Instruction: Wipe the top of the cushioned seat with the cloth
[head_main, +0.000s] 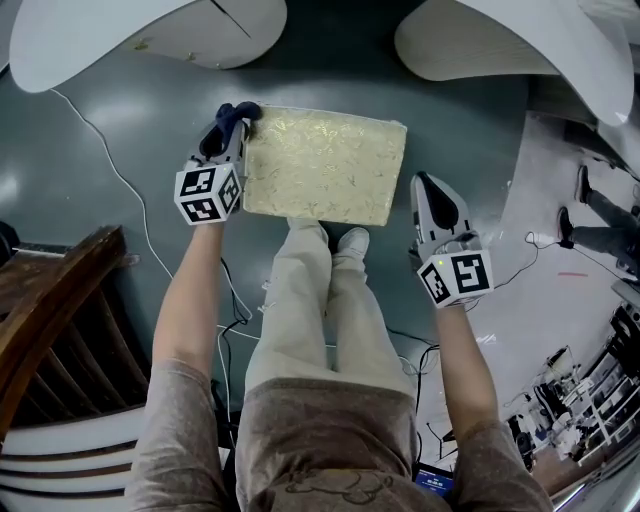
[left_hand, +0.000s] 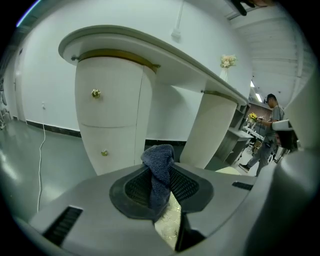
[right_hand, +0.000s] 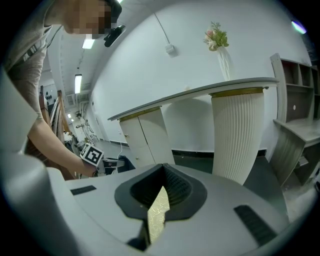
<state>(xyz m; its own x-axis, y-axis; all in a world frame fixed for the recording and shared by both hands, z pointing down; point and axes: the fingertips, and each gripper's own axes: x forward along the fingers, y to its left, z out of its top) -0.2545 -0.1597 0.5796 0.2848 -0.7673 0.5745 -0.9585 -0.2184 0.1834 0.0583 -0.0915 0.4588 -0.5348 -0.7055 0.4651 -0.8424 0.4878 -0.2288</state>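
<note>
At the seat's far left corner: the cloth (head_main: 241, 113), dark blue and bunched, sits in the left gripper (head_main: 237, 126), right at the corner of the cushioned seat (head_main: 325, 165). From the head view we cannot tell whether it presses on the fabric or hangs just off the edge.
Seat: its pale gold patterned top lies on the grey floor (head_main: 130, 120), just ahead of our shoes (head_main: 351, 239) and near two white curved desk tops (head_main: 150, 35).
Step in hand: we judge this to be the start of a wiping stroke, as the cloth is at one corner and the whole top lies bare to its right.
Left gripper: it is clenched on the cloth. In the left gripper view a fold stands up between the pads and a strip of gold seat shows below.
Right gripper (head_main: 427, 185): its jaws are drawn together with nothing between them, and only a sliver of gold shows through the slit. It is just beside the seat's right edge, off the top.
Next move: we think the cloth must come down flat on the top and be drawn across toward the right edge in overlapping passes, with light, even pressure.
Left arm: it is stretched forward and down, nearly straight, with the gripper pointing away from us.
Right arm: it is also extended but reaches less far, level with the seat's near edge.
Risk: the grasp takes only a pinch of cloth, so we judge a hard drag could pull it loose.
</note>
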